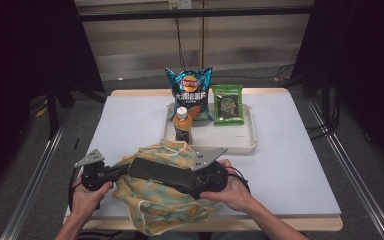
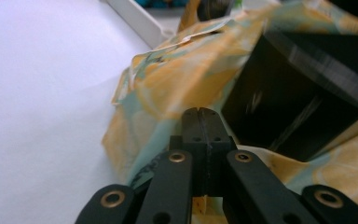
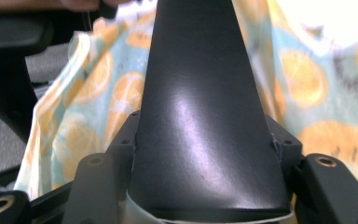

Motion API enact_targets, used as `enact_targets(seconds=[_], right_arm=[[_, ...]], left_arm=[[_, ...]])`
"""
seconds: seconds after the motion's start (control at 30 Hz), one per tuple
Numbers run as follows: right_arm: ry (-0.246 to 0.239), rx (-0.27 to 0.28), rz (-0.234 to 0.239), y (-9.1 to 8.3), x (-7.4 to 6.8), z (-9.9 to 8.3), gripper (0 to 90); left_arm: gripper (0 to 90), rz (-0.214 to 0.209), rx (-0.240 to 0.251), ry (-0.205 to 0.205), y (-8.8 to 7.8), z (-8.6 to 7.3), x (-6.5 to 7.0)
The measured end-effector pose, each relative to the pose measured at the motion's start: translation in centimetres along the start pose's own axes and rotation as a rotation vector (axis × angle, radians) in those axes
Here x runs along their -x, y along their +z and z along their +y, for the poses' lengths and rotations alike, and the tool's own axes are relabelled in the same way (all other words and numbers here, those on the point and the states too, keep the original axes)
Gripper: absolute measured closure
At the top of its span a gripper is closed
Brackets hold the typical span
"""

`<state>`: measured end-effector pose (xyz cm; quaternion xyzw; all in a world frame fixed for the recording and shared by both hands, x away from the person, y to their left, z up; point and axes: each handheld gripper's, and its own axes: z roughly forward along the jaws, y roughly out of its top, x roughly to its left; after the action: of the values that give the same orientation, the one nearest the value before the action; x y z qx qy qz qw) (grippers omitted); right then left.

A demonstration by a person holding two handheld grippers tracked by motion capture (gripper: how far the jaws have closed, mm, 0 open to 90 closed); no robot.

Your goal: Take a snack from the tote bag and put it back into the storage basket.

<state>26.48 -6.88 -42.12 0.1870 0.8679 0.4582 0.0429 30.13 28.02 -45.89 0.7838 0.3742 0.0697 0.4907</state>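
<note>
The left gripper (image 1: 111,173) is resting at the near left of the table (image 1: 290,165), its jaws clenched tight on the edge of the orange-patterned cloth bag (image 1: 155,205), as the left gripper view confirms. The bag is lying at the table's near edge, just in front of the white tray (image 1: 250,142). The right gripper (image 1: 180,177) is grasping a flat black box (image 1: 160,171) between its jaws, holding it level above the bag's mouth. On the tray, a drink bottle (image 1: 182,125), a blue chip bag (image 1: 190,92) and a green packet (image 1: 228,104) are standing.
</note>
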Motion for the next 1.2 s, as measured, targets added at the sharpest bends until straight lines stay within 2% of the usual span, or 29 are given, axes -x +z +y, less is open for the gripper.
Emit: enact_targets(seconds=[0.27,0.37,0.57,0.7,0.73,0.8,0.87,0.97,1.0,1.03,1.07,1.1,1.17,1.2], right_arm=[[0.017,0.044,-0.023,-0.5,0.8,1.1,43.8],[0.021,0.053,-0.030,-0.4,1.2,1.7,43.7],[0.017,0.082,-0.039,0.0,1.6,3.3,43.7],[0.022,0.111,-0.040,-0.3,2.0,4.3,43.6],[0.022,0.113,-0.043,-0.4,2.1,4.5,43.6],[0.028,0.114,-0.047,-0.4,2.2,4.7,43.6],[0.033,0.111,-0.057,-0.5,2.5,4.8,43.7],[0.041,0.105,-0.063,-0.3,2.8,4.4,43.6],[0.047,0.099,-0.066,-0.2,2.9,4.3,43.6],[0.053,0.095,-0.070,0.0,3.0,4.1,43.6],[0.057,0.091,-0.070,0.1,3.1,3.9,43.7],[0.061,0.089,-0.072,0.3,3.2,3.8,43.6],[0.067,0.089,-0.074,0.5,3.4,3.7,43.7],[0.069,0.091,-0.074,0.5,3.4,3.6,43.6]], left_arm=[[90.0,-0.006,-0.042,0.032,0.5,0.0,0.5],[90.0,-0.018,-0.040,0.036,0.5,0.0,0.6],[90.0,-0.023,-0.047,0.073,0.4,0.0,1.2],[87.7,-0.023,-0.035,0.065,0.2,0.1,1.4],[86.7,-0.046,0.001,0.064,-0.3,0.3,1.7],[84.9,-0.054,0.018,0.064,-0.6,0.5,2.0],[71.3,-0.067,0.077,0.072,-1.7,1.1,2.9],[66.8,-0.128,0.147,0.081,-2.7,1.6,4.3],[63.7,-0.134,0.147,0.086,-2.7,1.7,4.8],[60.0,-0.165,0.145,0.089,-2.5,1.8,5.4],[58.8,-0.183,0.129,0.112,-2.1,1.9,6.0],[56.6,-0.203,0.107,0.126,-1.5,1.9,6.7],[46.5,-0.240,0.057,0.148,-0.2,1.8,8.0],[45.4,-0.255,0.034,0.164,0.7,1.8,8.7]])
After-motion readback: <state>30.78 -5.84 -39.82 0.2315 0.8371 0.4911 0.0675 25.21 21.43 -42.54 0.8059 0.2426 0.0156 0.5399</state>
